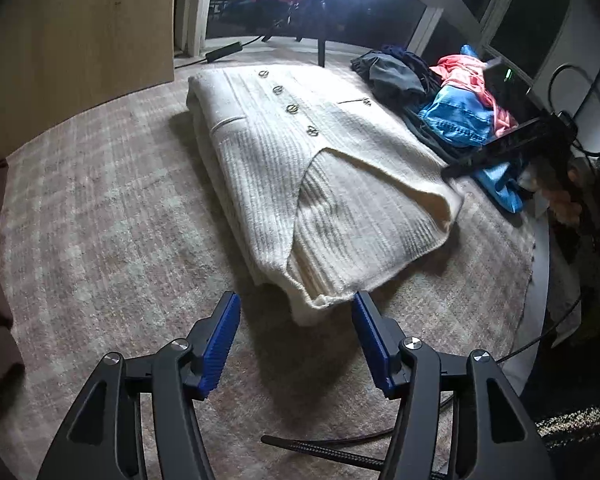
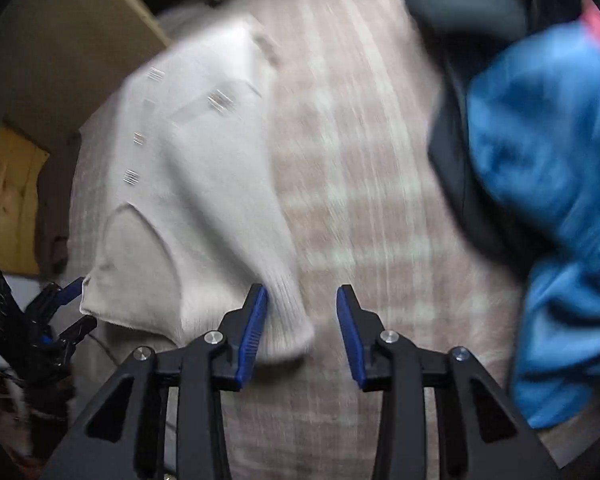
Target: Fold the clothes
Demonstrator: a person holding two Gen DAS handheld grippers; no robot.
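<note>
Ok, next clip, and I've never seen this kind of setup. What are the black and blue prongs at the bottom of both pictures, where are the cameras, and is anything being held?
No robot here: a person carries a hand-held gripper in each hand, each with a fisheye camera looking along its two fingers. The prongs are those fingers, with blue pads. One picture looks out from the left gripper, the other from the right gripper; the second is blurred. On the checked rug lies a cream cardigan, buttoned and partly folded. Beside it sits a pile of clothes, including a blue garment. Neither gripper holds anything: both stand open at the cardigan's near edge, with a corner of knit between the right one's pads but not clamped.
</note>
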